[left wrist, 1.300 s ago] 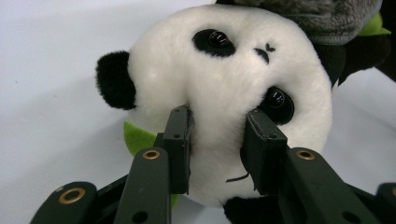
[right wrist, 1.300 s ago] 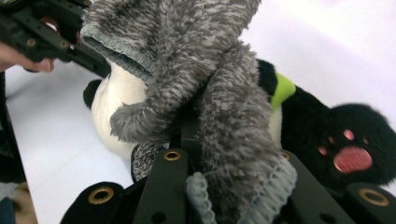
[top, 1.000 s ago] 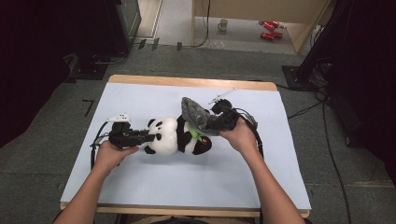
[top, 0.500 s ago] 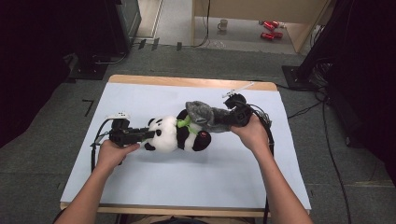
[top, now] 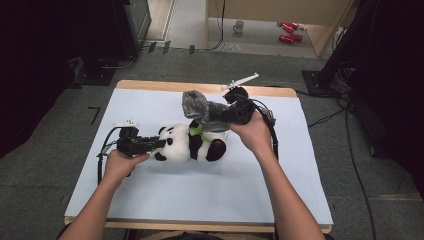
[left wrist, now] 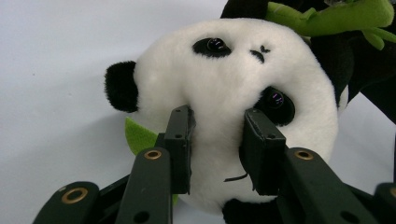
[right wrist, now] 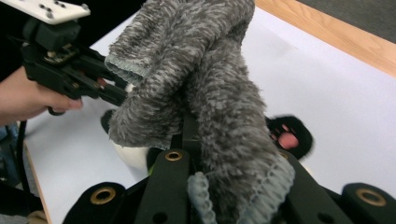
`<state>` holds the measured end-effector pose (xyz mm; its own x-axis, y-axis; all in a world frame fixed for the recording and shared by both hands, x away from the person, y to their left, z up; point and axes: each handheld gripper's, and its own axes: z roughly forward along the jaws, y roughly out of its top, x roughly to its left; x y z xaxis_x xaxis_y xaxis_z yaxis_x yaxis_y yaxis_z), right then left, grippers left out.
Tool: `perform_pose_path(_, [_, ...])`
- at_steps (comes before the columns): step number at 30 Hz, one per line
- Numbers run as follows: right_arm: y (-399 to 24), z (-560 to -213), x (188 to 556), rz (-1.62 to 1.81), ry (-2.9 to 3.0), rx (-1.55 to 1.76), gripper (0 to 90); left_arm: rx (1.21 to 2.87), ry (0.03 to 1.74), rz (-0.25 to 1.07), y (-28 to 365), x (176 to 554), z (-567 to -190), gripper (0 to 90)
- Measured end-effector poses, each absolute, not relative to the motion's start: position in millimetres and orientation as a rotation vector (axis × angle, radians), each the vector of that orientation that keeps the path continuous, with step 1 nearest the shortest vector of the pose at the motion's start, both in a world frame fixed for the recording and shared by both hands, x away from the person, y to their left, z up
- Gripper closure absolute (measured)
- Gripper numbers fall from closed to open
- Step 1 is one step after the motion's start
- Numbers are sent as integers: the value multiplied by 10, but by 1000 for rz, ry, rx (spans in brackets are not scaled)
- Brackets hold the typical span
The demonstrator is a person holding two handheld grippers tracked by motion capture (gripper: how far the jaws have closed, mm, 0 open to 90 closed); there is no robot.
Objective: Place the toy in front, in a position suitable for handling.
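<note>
On the white table [top: 150, 200] in the high view the panda plush [top: 187, 145] lies mid-table – left gripper [left wrist: 217, 140] pinching its soft head in its own view, right gripper [right wrist: 224, 186] clenched on the limp grey cloth [right wrist: 205, 93] – both light, so grip bunched folds.

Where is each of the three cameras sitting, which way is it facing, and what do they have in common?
High view: above the person's side, facing forward and down on the table; both forearms, left gripper, right gripper.
Left gripper view: rides the left gripper, facing the toy panda its jaws pinch.
Right gripper view: rides the right gripper, facing the grey fuzzy cloth it grips.
All three share the panda.
</note>
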<state>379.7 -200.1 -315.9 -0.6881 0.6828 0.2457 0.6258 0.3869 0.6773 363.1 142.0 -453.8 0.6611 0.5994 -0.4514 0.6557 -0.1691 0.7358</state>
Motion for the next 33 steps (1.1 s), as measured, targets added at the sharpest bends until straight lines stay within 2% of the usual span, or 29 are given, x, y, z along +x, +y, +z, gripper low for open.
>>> perform_pose_path(10, [-1529, -3081, 3786, 1225, 2604, 1115, 797, 1853, 991, -62, 1422, 3634, -4538, 659])
perform_pose_path(16, [-1170, -3234, 3783, 1196, 2668, 1092, 797, 1831, 1007, -53, 1422, 3650, -4536, 660])
perform_pose_path(20, [-950, -3452, 3785, 1081, 2721, 1099, 797, 1812, 1020, -46, 1427, 3658, -4533, 661])
perform_pose_path(25, [-927, -3684, 3818, 1035, 2728, 1112, 797, 1799, 1017, -32, 1438, 3676, -4544, 664])
perform_pose_path(33, [-1098, -3642, 3799, 930, 2709, 1059, 798, 1795, 989, 4, 1440, 3679, -4555, 660])
